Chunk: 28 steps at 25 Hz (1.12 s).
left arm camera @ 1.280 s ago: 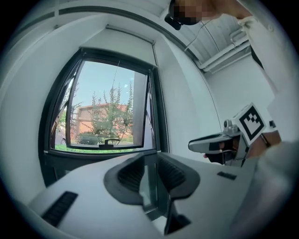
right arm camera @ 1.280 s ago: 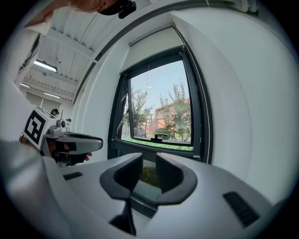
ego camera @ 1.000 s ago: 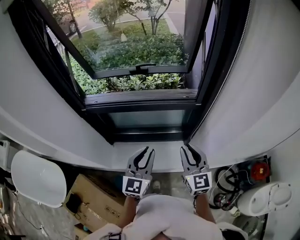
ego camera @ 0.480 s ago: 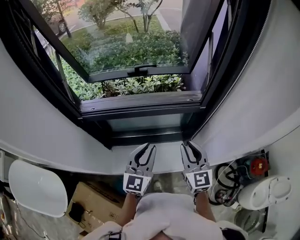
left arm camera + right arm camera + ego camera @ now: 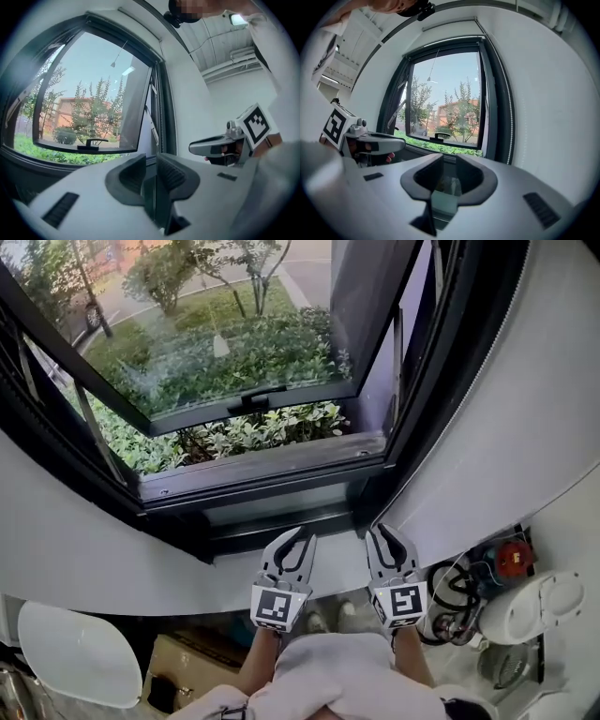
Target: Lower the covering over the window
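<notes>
We see the covering [image 5: 449,24] drawn right up in a white bar above the window [image 5: 445,93], leaving the glass bare. A bead chain [image 5: 509,131] hangs down the right frame. The sash [image 5: 234,343] tilts outward over shrubs [image 5: 244,432]. The left gripper [image 5: 302,536] and right gripper [image 5: 379,532] point at the window, well short of the chain. Both pairs of jaws have just been closing and stand slightly apart, with nothing between them.

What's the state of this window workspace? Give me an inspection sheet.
Surface: white sill, nothing seen on it.
Job's things: window uncovered, sash tilted open; blind roller apparently up top; bead chain beside right frame.
Clutter: cardboard box, white oval seat, white appliance on floor.
Tongs: left tongs and right tongs empty, slightly apart, just been closing.
Cables: black coil on floor.
Surroundings: shrubs outside.
</notes>
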Each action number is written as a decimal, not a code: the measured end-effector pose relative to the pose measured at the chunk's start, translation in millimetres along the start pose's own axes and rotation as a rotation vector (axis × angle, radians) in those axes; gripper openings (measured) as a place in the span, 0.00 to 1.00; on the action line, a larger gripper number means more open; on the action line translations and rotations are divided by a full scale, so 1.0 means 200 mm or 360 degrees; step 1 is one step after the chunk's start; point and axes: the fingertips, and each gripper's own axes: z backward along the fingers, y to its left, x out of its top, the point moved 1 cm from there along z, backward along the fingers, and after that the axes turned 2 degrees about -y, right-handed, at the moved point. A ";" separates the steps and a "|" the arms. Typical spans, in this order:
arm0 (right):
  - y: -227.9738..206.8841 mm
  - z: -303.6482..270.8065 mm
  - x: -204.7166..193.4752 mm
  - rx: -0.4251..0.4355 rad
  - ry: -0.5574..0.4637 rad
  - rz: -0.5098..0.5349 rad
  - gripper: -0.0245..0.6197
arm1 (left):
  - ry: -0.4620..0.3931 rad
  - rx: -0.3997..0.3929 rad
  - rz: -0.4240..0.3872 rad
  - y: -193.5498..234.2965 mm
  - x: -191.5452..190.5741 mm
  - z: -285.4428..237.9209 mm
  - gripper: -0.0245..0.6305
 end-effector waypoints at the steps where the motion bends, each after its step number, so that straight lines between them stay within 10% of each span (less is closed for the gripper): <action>1: -0.03 0.00 0.00 -0.0021 0.0005 0.0004 0.17 | -0.0004 -0.0024 0.0004 -0.01 0.00 -0.04 0.15; 28: -0.54 0.00 -0.02 -0.0375 0.0008 -0.0073 0.18 | -0.0085 -0.0516 0.0025 -0.48 0.04 -0.76 0.15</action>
